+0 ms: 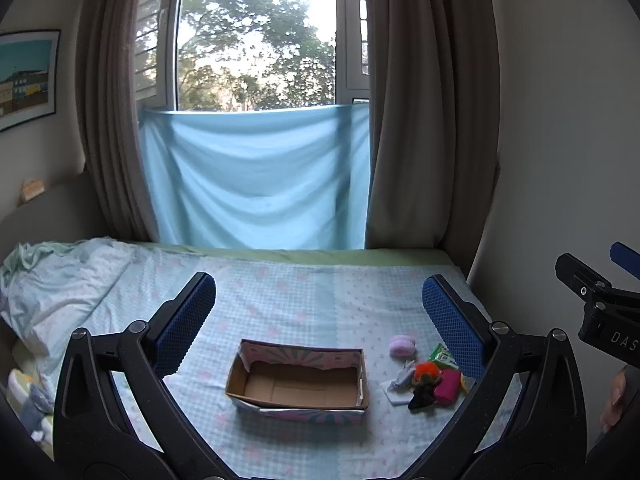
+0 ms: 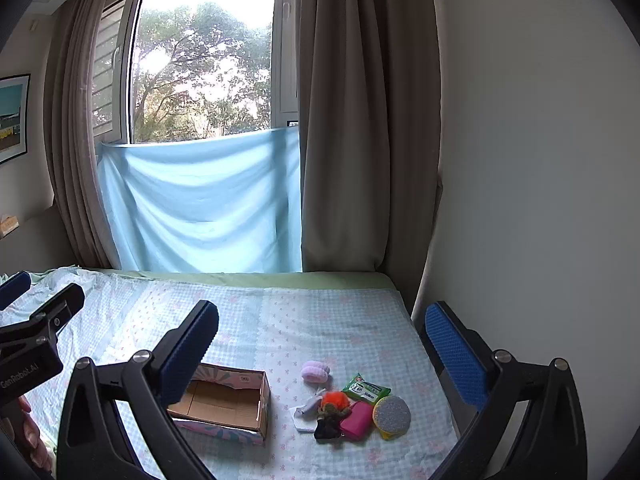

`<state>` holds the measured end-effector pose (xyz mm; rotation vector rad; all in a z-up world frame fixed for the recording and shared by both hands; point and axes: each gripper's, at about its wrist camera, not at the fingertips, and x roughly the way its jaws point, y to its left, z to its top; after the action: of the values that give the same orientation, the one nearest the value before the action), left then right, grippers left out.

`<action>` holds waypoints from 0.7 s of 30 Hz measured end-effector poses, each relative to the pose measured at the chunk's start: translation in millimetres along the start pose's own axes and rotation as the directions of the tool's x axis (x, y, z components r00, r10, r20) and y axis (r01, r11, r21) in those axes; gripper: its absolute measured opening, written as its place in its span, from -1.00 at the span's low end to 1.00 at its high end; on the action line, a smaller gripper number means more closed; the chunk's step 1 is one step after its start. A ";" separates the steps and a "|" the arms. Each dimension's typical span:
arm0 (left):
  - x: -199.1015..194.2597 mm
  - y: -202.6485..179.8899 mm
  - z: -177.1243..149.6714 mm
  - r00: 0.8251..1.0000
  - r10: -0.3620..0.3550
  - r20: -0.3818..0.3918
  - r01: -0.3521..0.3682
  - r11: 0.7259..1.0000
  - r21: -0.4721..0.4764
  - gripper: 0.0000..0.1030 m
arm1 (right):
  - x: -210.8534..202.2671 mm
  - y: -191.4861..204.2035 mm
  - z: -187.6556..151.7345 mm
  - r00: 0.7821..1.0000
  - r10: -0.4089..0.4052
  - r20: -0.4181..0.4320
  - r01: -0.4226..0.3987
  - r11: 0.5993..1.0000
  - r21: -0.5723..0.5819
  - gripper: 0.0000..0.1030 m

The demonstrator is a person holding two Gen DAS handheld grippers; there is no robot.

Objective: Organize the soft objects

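Note:
An open, empty cardboard box (image 1: pixel 298 384) (image 2: pixel 224 402) sits on the bed. To its right lies a cluster of small soft things: a lilac plush piece (image 1: pixel 402 346) (image 2: pixel 315 371), a green packet (image 2: pixel 366 389), an orange-haired toy (image 1: pixel 426 372) (image 2: pixel 332 400), a pink pouch (image 1: pixel 447 386) (image 2: pixel 356 420), a round grey-and-yellow sponge (image 2: pixel 392 414), a black item (image 2: pixel 326 428) and a white-grey piece (image 2: pixel 306 410). My left gripper (image 1: pixel 318 304) is open and empty above the box. My right gripper (image 2: pixel 320 334) is open and empty above the cluster.
The bed has a light blue checked cover (image 2: pixel 320 312) with crumpled bedding (image 1: pixel 52 288) at the left. A wall (image 2: pixel 520 160) borders the bed's right edge. Curtains and a blue cloth (image 1: pixel 256 176) hang at the window behind.

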<state>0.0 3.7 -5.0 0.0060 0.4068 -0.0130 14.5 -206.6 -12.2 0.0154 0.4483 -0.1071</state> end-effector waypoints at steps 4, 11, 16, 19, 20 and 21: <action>1.6 0.4 -0.4 1.000 -0.004 -0.006 0.004 1.000 0.001 0.99 | 1.2 1.0 0.4 1.000 -0.001 -0.001 0.001 1.000 0.001 1.00; 5.5 1.6 0.5 1.000 0.005 -0.004 -0.005 1.000 0.004 0.99 | 7.2 3.3 2.1 1.000 0.007 -0.007 -0.007 1.000 0.006 1.00; 12.6 2.2 1.0 1.000 -0.004 -0.025 0.004 1.000 0.011 0.99 | 15.4 3.4 1.8 1.000 0.007 -0.022 -0.006 1.000 0.030 1.00; 23.8 2.3 2.7 0.998 -0.023 -0.055 0.024 0.999 0.026 0.99 | 24.0 0.2 -2.0 0.999 -0.016 -0.043 0.018 0.998 0.059 1.00; 29.6 1.6 3.1 0.997 -0.036 -0.071 0.038 0.999 0.031 0.99 | 28.0 -2.4 -4.5 0.998 -0.025 -0.052 0.029 0.997 0.076 1.00; 36.5 0.5 3.1 0.995 -0.050 -0.088 0.054 0.998 0.037 0.99 | 32.1 -5.6 -7.7 0.997 -0.037 -0.065 0.043 0.995 0.094 1.00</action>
<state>34.8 3.8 -16.6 0.0349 0.4933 -0.0723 39.3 -215.1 -33.0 0.1040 0.5063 -0.1681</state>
